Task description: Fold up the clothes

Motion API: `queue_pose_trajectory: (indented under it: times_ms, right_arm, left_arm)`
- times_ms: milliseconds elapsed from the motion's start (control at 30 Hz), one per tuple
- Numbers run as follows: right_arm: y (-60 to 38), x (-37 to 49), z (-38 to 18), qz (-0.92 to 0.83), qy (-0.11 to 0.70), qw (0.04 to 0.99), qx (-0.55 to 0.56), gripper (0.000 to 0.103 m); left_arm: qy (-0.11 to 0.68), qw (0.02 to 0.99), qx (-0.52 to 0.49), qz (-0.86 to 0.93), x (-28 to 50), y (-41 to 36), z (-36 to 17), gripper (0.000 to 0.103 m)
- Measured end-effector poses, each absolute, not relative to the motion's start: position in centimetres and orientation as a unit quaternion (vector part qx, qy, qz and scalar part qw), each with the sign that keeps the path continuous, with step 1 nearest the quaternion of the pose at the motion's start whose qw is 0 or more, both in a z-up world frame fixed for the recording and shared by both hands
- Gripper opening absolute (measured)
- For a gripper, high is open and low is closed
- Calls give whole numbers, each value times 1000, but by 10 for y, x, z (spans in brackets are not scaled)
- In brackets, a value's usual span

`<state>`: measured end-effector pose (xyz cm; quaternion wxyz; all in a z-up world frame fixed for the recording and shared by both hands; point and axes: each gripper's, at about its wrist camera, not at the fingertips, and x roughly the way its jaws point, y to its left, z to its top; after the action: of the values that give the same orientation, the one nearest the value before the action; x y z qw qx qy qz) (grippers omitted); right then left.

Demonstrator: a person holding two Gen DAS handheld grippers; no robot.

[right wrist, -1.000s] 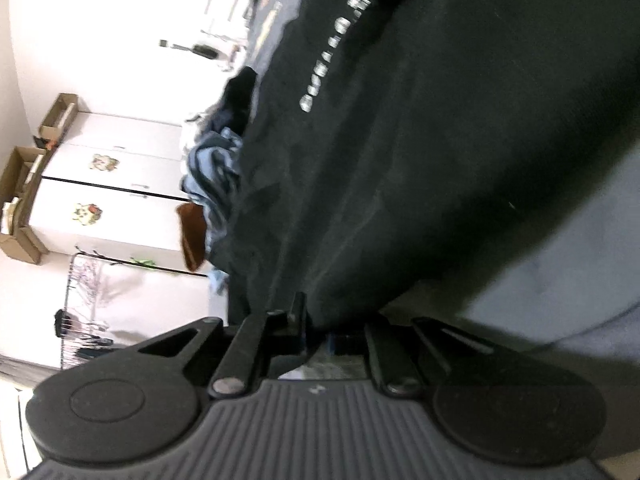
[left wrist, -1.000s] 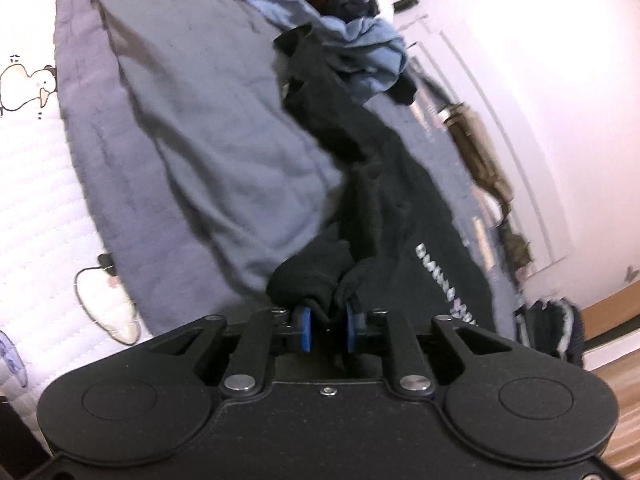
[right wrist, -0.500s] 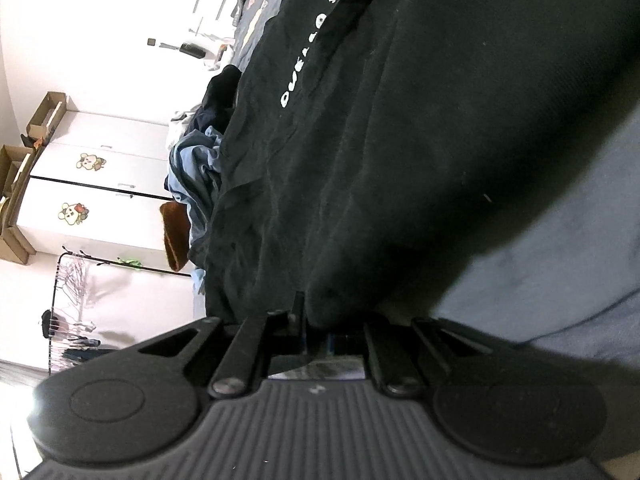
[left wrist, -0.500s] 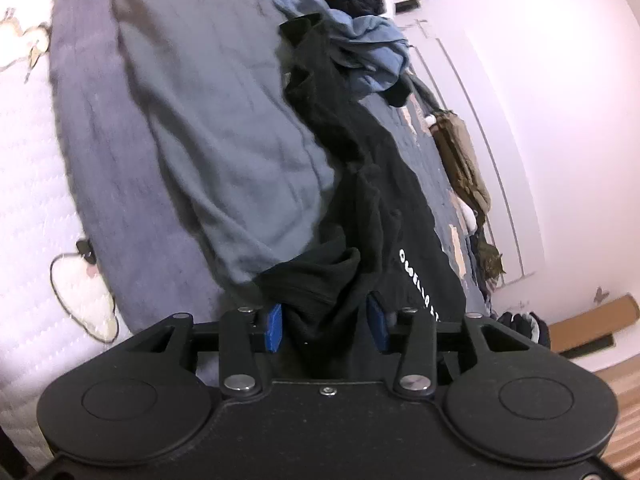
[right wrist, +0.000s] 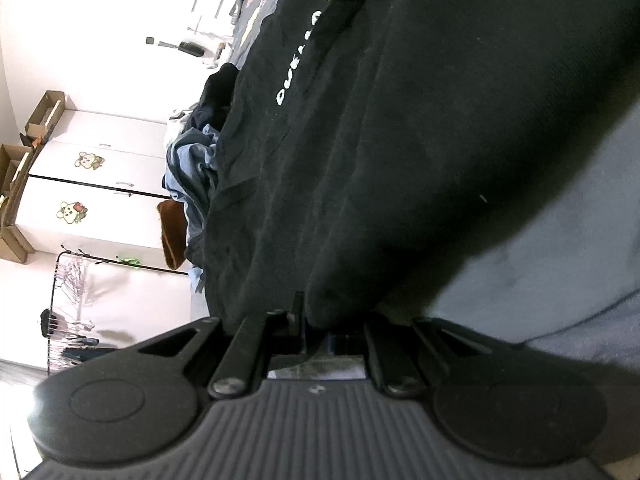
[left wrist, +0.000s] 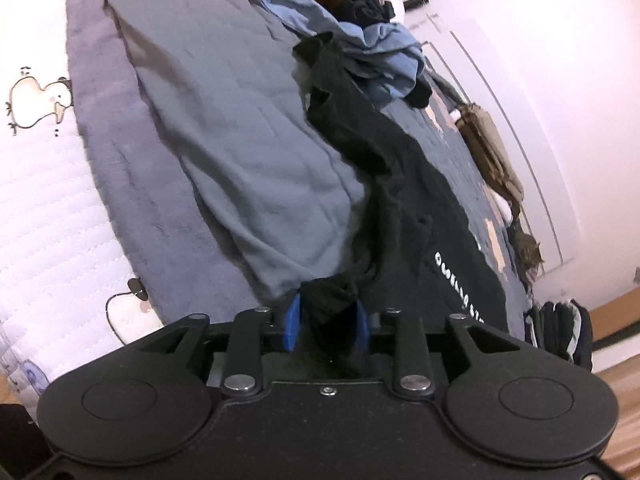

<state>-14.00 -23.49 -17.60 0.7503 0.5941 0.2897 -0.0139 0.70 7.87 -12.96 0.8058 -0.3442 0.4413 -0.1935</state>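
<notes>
A black T-shirt with white lettering (left wrist: pixel 416 216) lies stretched over a grey blanket (left wrist: pixel 224 152) on the bed. My left gripper (left wrist: pixel 326 326) stands open, its blue pads (left wrist: pixel 292 322) apart, with a bunched end of the shirt lying loose between them. In the right wrist view the same black shirt (right wrist: pixel 420 128) fills most of the frame. My right gripper (right wrist: pixel 334 326) sits at the shirt's edge; the cloth hides its fingertips, so its state does not show.
A pile of blue, black and brown clothes (left wrist: pixel 360 28) lies at the far end of the bed. A white quilt with duck drawings (left wrist: pixel 36 184) is on the left. White cabinets (right wrist: pixel 92 184) and a clothes rack (right wrist: pixel 72 320) stand beyond the bed.
My left gripper went from shut on the shirt's bunched end to open, and the cloth now lies loose between the pads. The right gripper has moved closer along the shirt.
</notes>
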Motion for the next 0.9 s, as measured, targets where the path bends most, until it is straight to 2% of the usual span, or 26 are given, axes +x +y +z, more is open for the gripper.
queue_pose_trajectory:
  times_ms: [67,133,233,300,433,600,700,767,900]
  right_arm:
    - [-235,-140,-176,-15,290,751,594,9]
    - [-234,-140,-175,-14,288,751,594,9]
    - [-234,-141,-174,-14,285,752,594,9]
    - [-233,-142,-172,-16,282,756,590,9]
    - [-237,-142,-175,-24,282,752,596,8]
    - [-236,-142,-174,-26,284,754,592,9]
    - [-237,-141,-175,-24,286,752,594,9]
    - [-237,-141,-175,-24,286,751,595,9]
    - [-237,-142,-174,-23,287,752,592,9]
  left_arm:
    - [437,802,-354,-201,9,80,-132,27]
    - [428,810,-342,-211,9,79,-130,17]
    - [392,828,-354,-187,2,92,-117,12]
    - [368,839,-362,-172,-2,100,-109,0]
    - [365,834,-379,-167,4,119,-104,0]
    - [382,863,-256,-209,7,94,-92,1]
    - [371,883,-155,-244,2,69,-83,9]
    - [360,891,-96,-258,-3,54,-79,23]
    - [348,892,-11,-289,-9,32,-81,25]
